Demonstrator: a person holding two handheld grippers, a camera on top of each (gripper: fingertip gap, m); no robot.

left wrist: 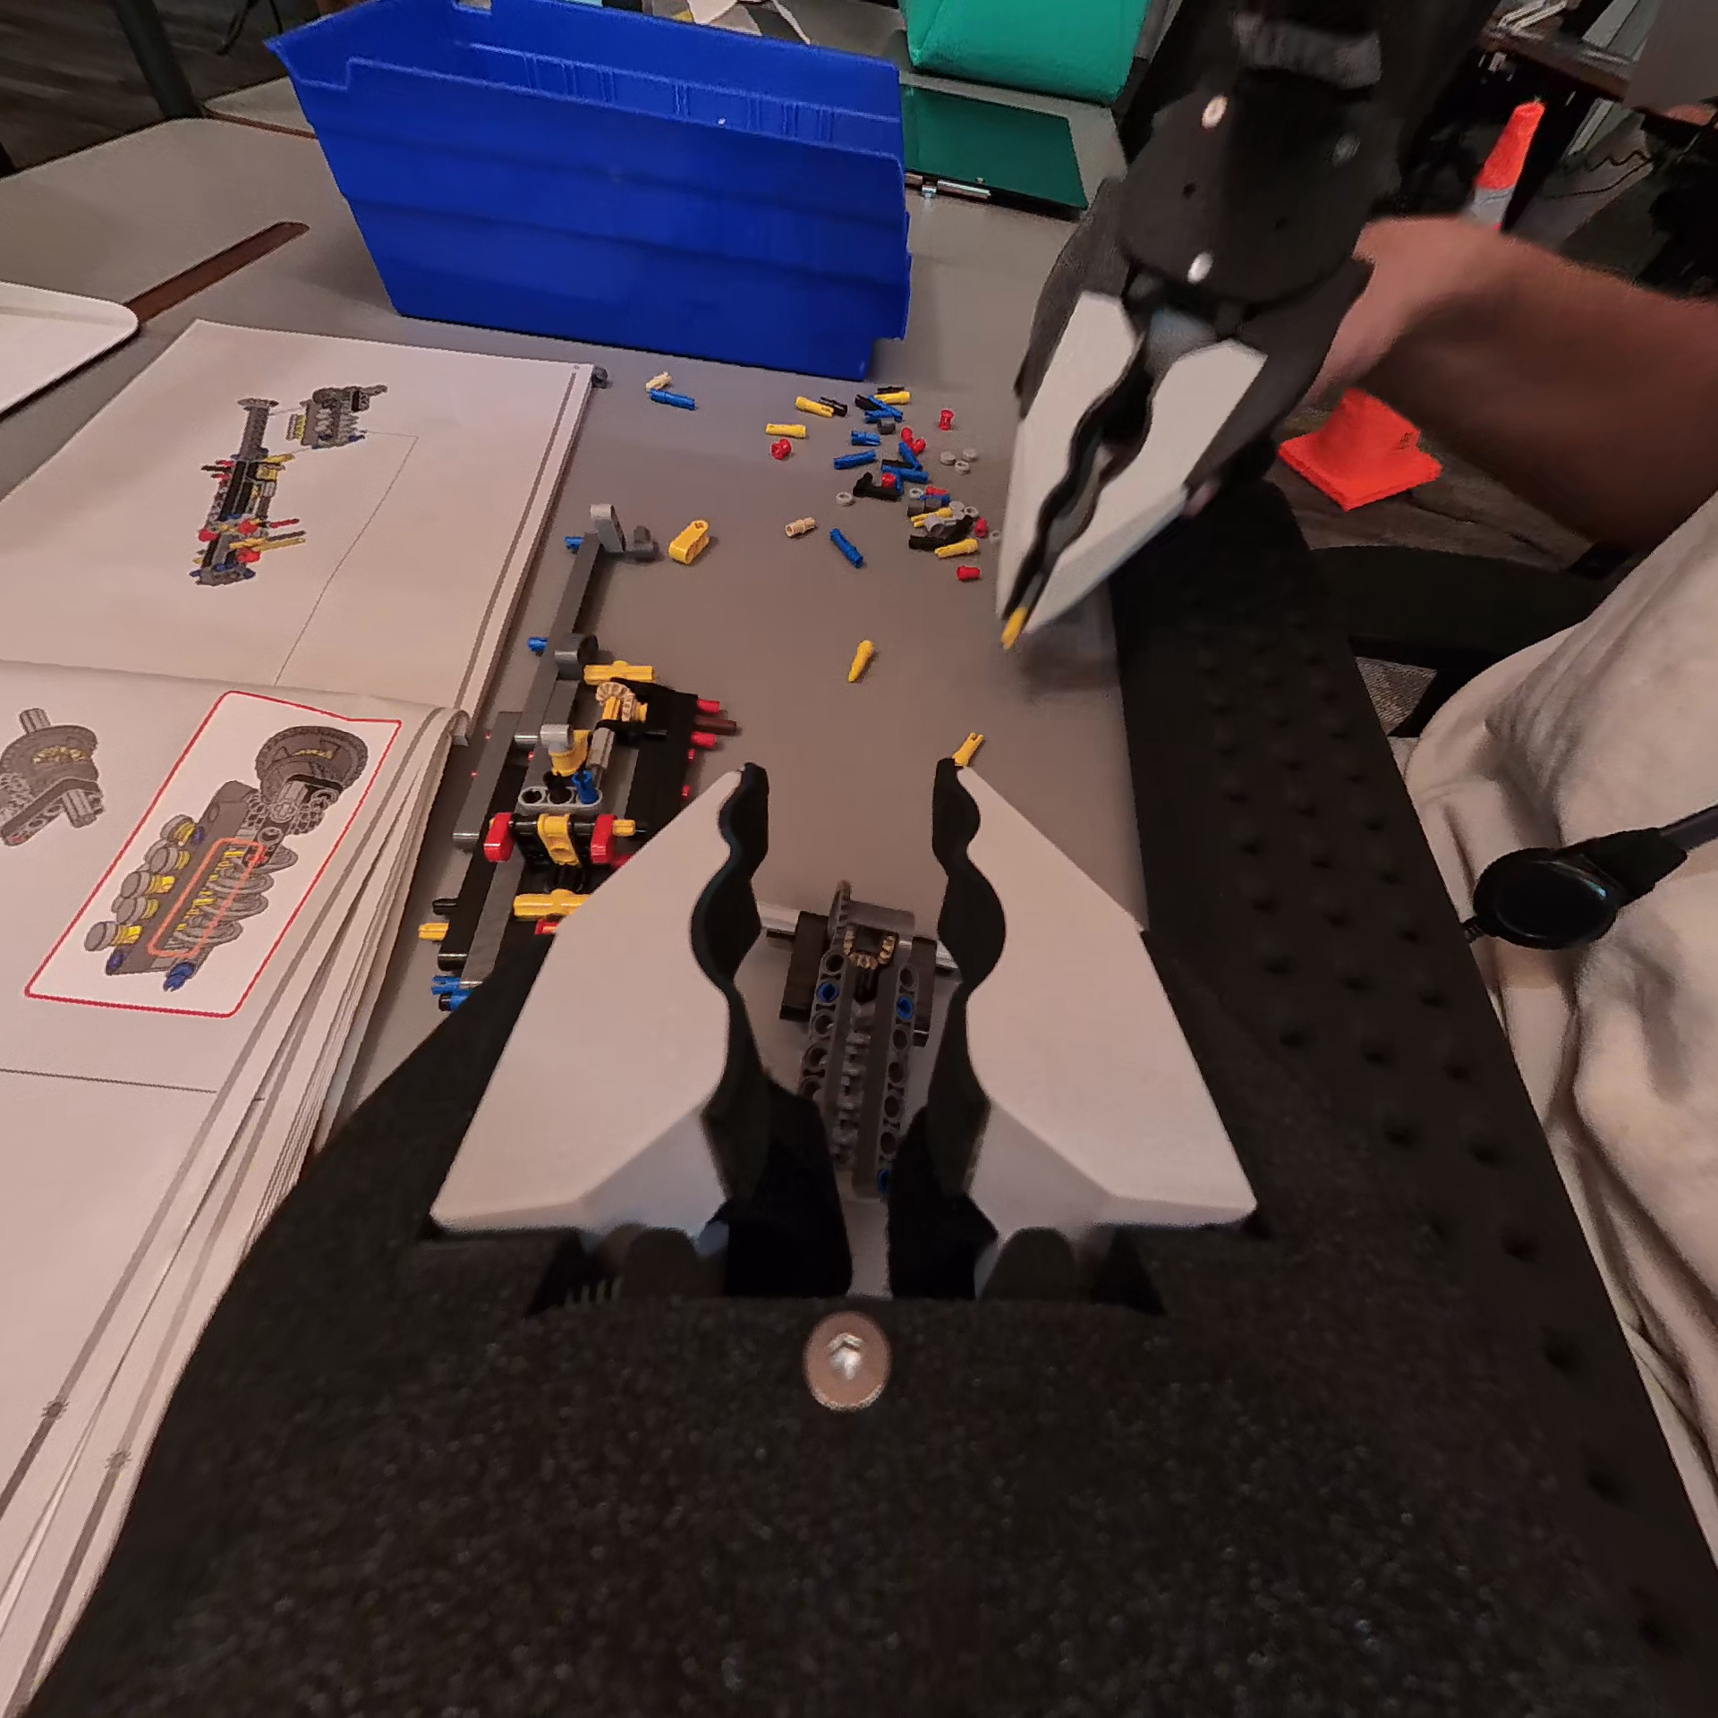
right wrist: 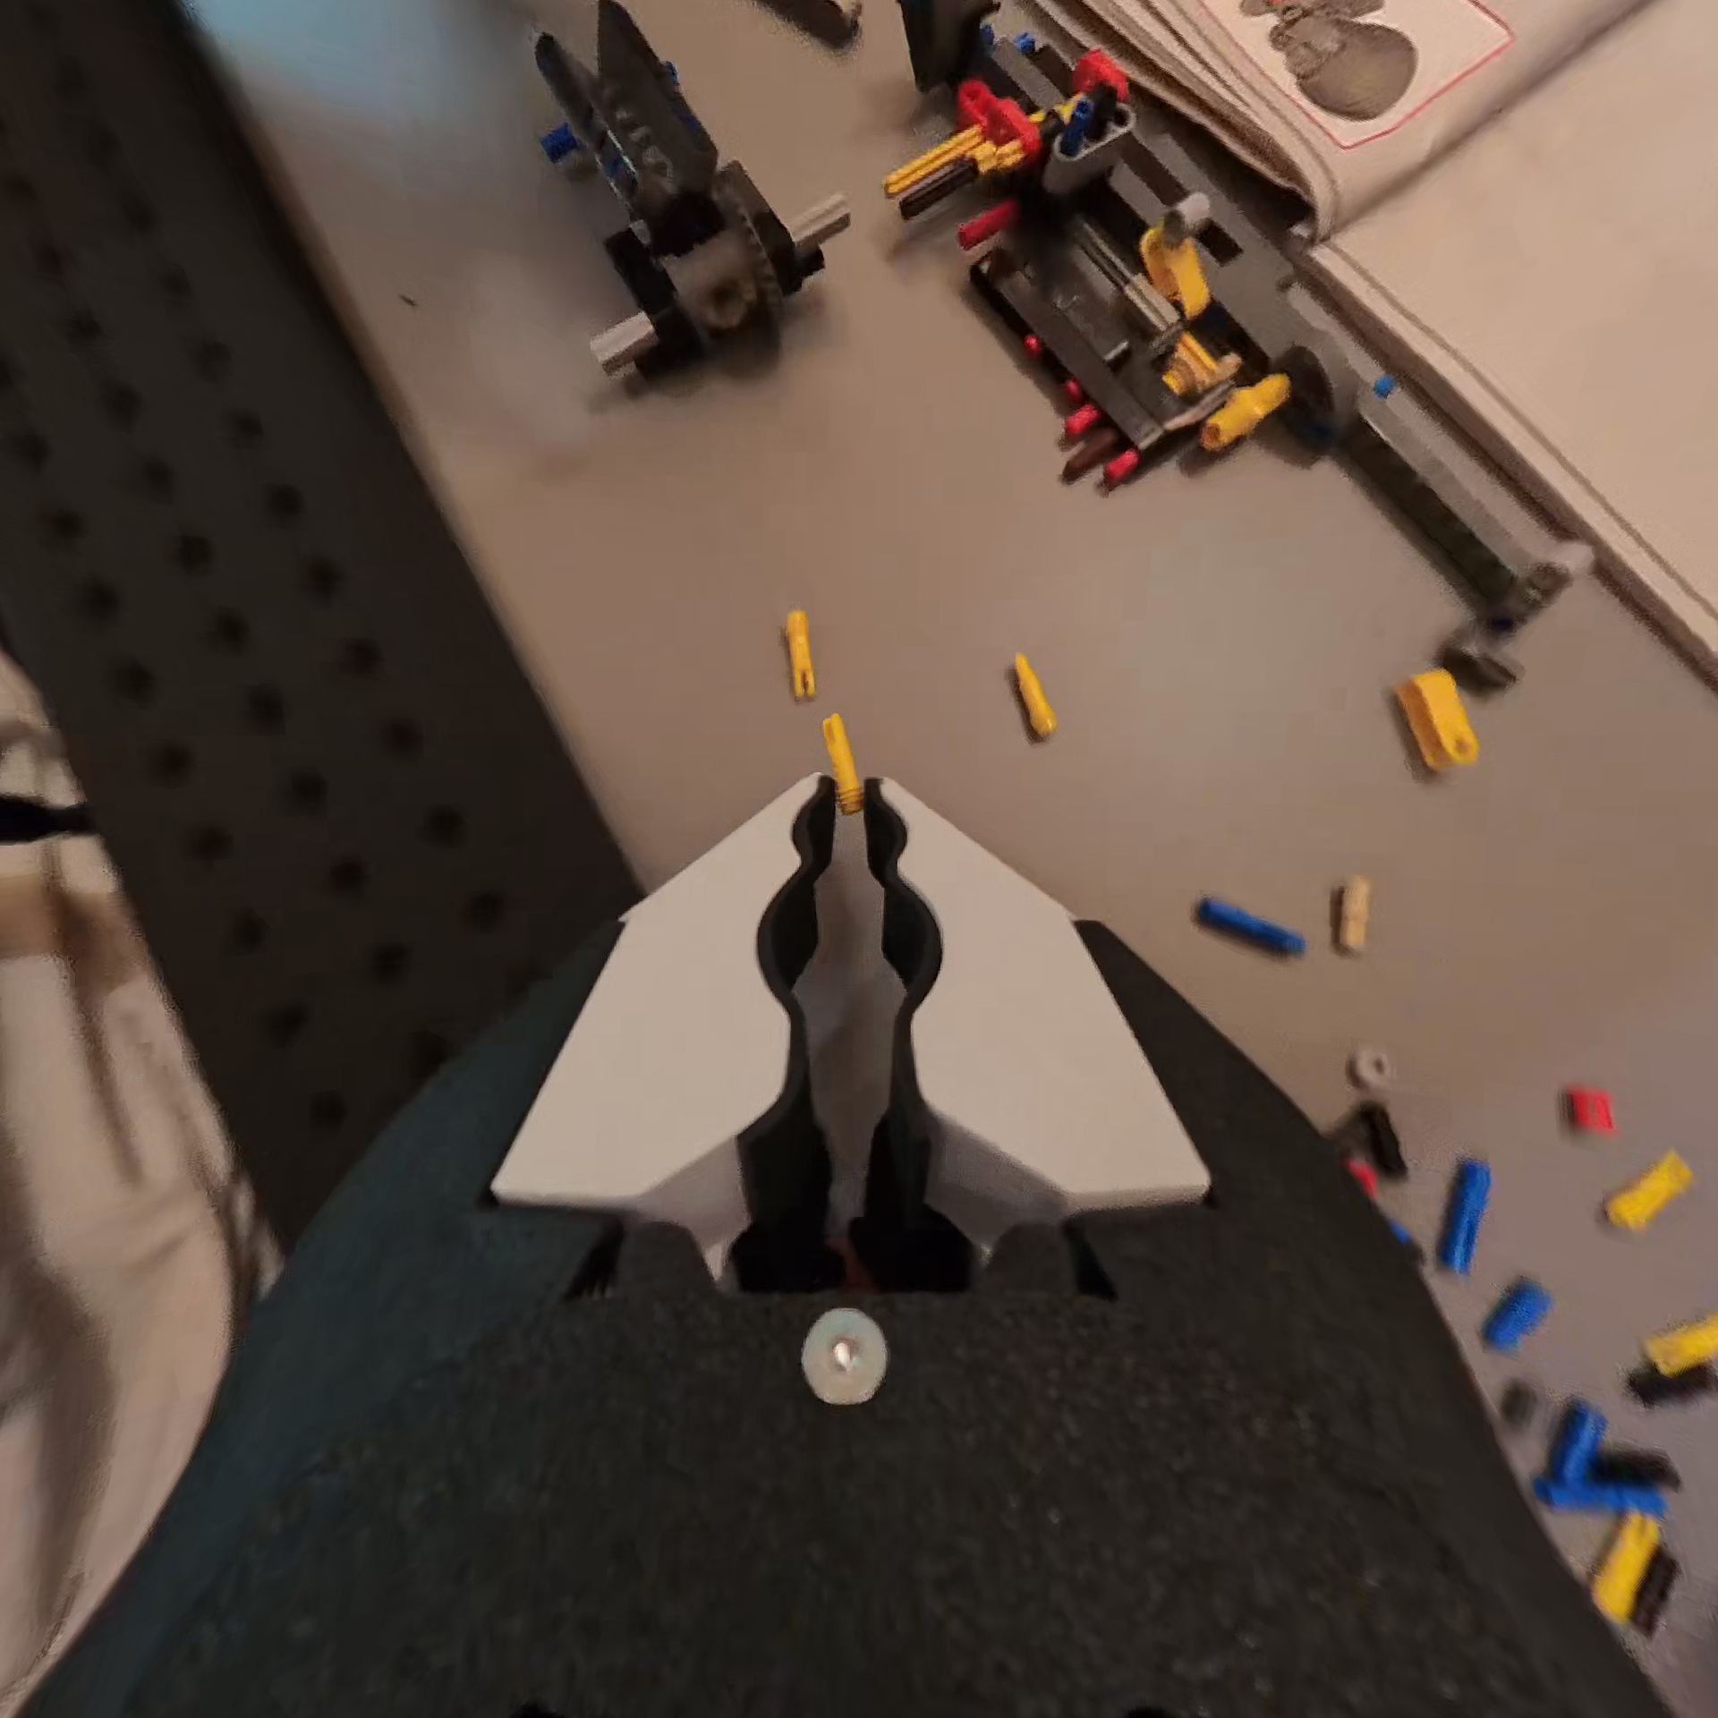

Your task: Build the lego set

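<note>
**A lab or workshop bench set up for assembly work**

The grey tabletop (left wrist: 837, 595) carries an open instruction booklet (left wrist: 232, 744) at the left and loose small building pieces (left wrist: 892, 465) scattered at the far right. Stacked blue plastic storage bins (left wrist: 614, 186) stand at the far edge, with green bins (left wrist: 1004, 102) behind them. A black perforated panel (left wrist: 1301, 837) runs along the right side. Orange traffic cones (left wrist: 1357, 451) sit on the floor beyond, and cluttered desks (left wrist: 1571, 56) show in the far right background.
</note>
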